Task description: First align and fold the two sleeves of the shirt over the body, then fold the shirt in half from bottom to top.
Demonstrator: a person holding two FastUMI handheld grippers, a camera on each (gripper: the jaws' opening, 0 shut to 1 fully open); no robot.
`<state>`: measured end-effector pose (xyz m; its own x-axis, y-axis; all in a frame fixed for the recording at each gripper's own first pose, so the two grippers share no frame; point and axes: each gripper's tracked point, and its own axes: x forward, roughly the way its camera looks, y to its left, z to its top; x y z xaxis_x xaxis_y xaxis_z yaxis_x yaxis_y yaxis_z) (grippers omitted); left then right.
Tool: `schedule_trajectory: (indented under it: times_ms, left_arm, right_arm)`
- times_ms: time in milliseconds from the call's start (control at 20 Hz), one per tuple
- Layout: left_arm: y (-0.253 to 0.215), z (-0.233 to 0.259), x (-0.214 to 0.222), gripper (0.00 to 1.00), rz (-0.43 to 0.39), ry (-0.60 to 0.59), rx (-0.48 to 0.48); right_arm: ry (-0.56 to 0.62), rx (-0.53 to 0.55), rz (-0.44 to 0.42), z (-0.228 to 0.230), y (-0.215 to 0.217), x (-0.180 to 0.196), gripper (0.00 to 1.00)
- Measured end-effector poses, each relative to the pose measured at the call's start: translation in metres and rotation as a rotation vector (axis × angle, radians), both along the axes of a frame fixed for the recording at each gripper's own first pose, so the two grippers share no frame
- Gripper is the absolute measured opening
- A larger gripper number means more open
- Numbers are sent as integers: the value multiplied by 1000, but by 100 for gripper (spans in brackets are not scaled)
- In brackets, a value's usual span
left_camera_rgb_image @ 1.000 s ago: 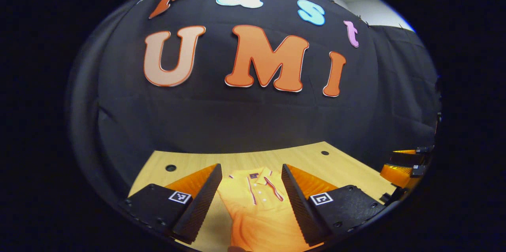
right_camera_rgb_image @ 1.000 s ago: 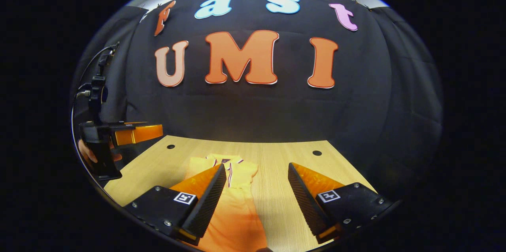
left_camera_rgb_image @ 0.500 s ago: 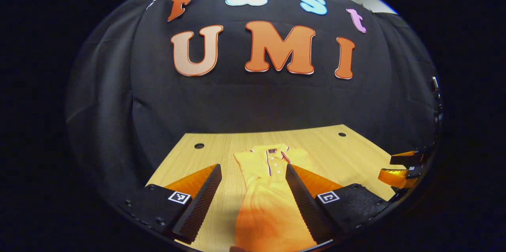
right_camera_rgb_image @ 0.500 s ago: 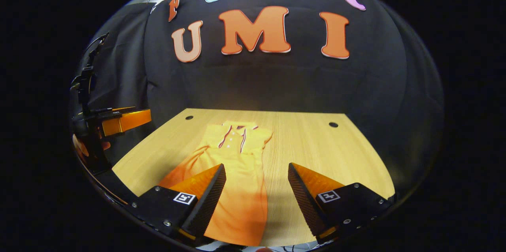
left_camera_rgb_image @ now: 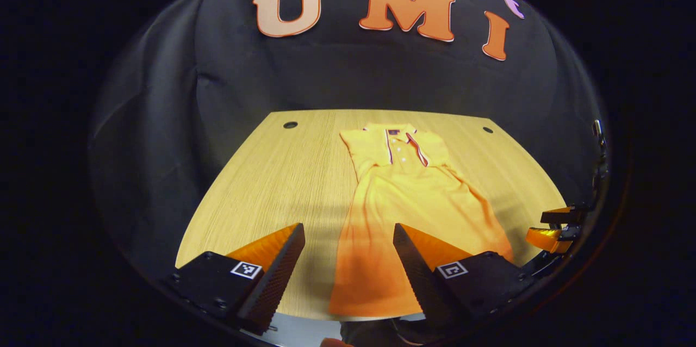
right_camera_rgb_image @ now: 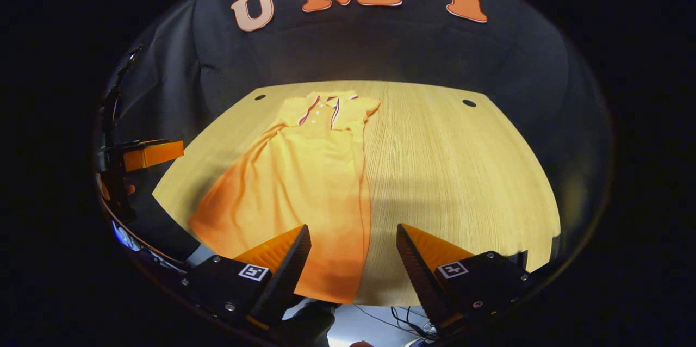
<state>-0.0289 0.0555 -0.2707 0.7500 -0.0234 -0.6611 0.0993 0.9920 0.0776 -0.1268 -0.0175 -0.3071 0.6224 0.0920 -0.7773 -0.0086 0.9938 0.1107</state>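
Both cameras look from above the near edge of the desk, tilted down and facing the back wall. The left gripper view sits left of the shirt, the right gripper view right of the shirt. Both share the whole shirt and the desk, seen from fairly high.

Both grippers are just hanging up in the air, jaws spread wide, nothing between them. Left gripper and right gripper sit side by side, well apart.
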Motion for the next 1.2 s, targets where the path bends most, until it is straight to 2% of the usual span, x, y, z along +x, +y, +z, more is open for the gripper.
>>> schedule_trajectory:
  times_ms: [400,600,800,900,950,1000,1100,1150,1200]
  left_arm:
    - [9,-72,-41,100,32,181,-6]
    - [9,-108,-49,100,29,273,-10]
    - [5,-127,-49,100,34,292,4]
    - [6,-135,-53,100,26,293,21]
    - [8,-141,-58,100,24,308,29]
    - [7,-138,-57,100,26,267,13]
    - [5,-135,-61,100,-5,247,13]
    - [1,-137,-58,100,-33,236,15]
    - [-4,-140,-57,86,-45,227,7]
  right_arm:
    - [209,64,43,-61,29,-43,96]
    - [267,31,86,-71,31,-63,96]
    - [260,-48,121,-75,27,-64,92]
    - [260,-74,134,-75,29,-64,81]
    - [265,-69,127,-76,30,-63,72]
    - [269,-65,128,-77,32,-62,69]
    - [254,-59,120,-78,33,-58,56]
    - [242,-51,94,-77,34,-55,39]
    - [234,-39,65,-76,32,-55,31]
